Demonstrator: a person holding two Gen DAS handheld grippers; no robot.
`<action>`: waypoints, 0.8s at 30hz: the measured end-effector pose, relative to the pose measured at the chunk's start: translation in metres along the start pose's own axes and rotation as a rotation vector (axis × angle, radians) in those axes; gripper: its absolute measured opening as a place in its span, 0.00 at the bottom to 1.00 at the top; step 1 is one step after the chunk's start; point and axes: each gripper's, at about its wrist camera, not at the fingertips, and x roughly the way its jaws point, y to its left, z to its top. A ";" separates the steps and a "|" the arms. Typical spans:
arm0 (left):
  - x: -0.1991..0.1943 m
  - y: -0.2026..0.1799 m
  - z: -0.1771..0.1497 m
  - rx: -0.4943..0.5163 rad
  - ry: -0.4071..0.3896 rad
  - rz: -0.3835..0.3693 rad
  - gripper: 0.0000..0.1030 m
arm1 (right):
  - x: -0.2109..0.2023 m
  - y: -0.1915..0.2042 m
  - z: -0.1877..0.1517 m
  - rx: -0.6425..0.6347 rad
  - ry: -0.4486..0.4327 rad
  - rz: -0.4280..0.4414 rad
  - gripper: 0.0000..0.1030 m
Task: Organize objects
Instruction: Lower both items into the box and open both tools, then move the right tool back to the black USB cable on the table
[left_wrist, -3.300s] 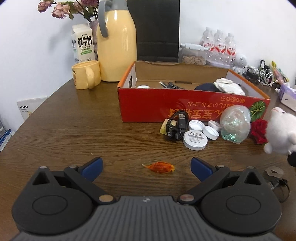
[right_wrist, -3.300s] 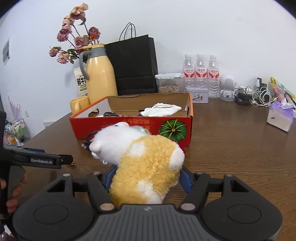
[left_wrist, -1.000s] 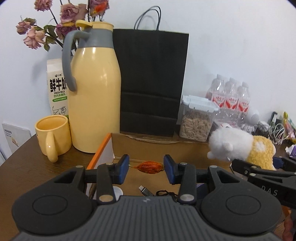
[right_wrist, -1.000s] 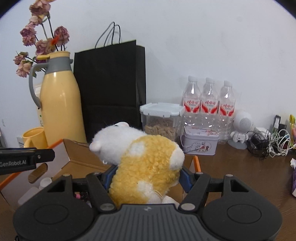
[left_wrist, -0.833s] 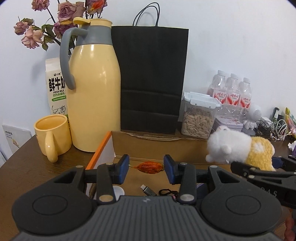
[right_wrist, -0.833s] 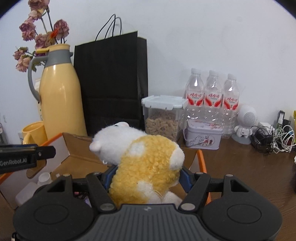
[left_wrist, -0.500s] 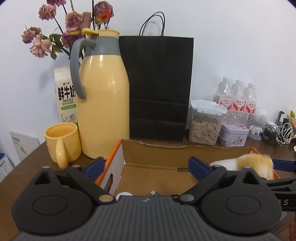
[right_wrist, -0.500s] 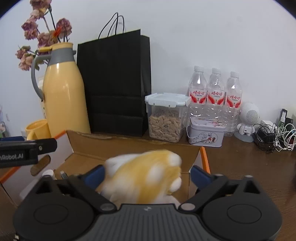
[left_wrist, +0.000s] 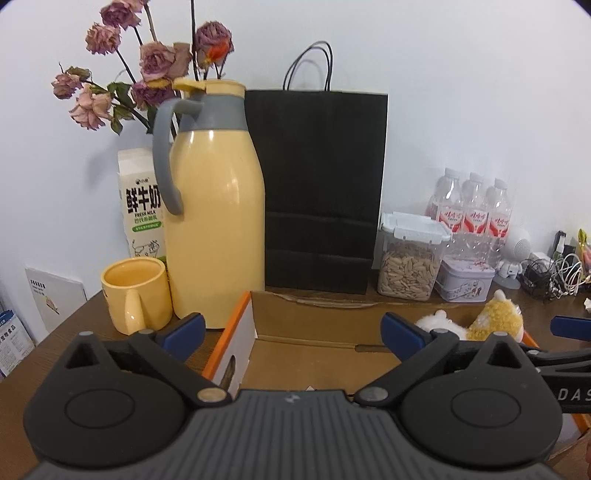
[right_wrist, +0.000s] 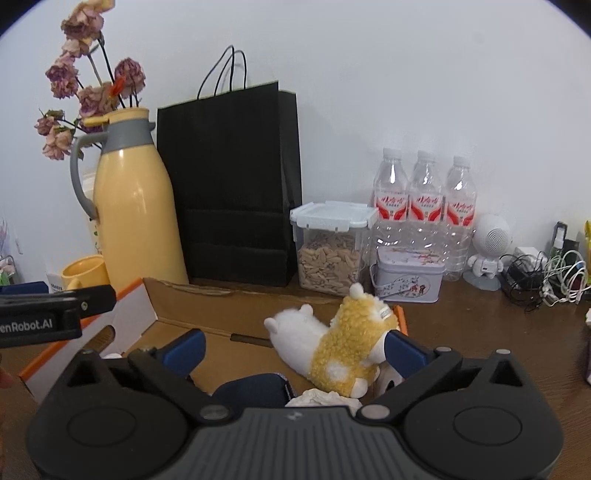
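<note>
We see both grippers spread wide and holding nothing: the left gripper (left_wrist: 291, 330) and right gripper (right_wrist: 295, 349) hover over the cardboard box (right_wrist: 207, 306). The plush toy (right_wrist: 332, 345) lies inside it, at two o'clock from the right gripper.

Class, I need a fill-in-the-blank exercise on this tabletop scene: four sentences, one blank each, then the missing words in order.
1. The plush toy lies inside the cardboard ____.
2. Both the left claw and the right claw are ____.
3. The bag standing behind the box is ____ in colour.
4. The number of water bottles standing against the wall is ____.

Missing words: box; open; black; three
</note>
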 end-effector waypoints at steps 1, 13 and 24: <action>-0.004 0.001 0.002 -0.003 -0.006 -0.003 1.00 | -0.005 0.000 0.001 0.000 -0.008 0.000 1.00; -0.089 0.017 0.007 0.024 -0.073 -0.059 1.00 | -0.098 0.016 -0.001 -0.074 -0.096 -0.012 1.00; -0.156 0.034 -0.025 0.054 -0.038 -0.094 1.00 | -0.173 0.030 -0.049 -0.114 -0.056 -0.007 1.00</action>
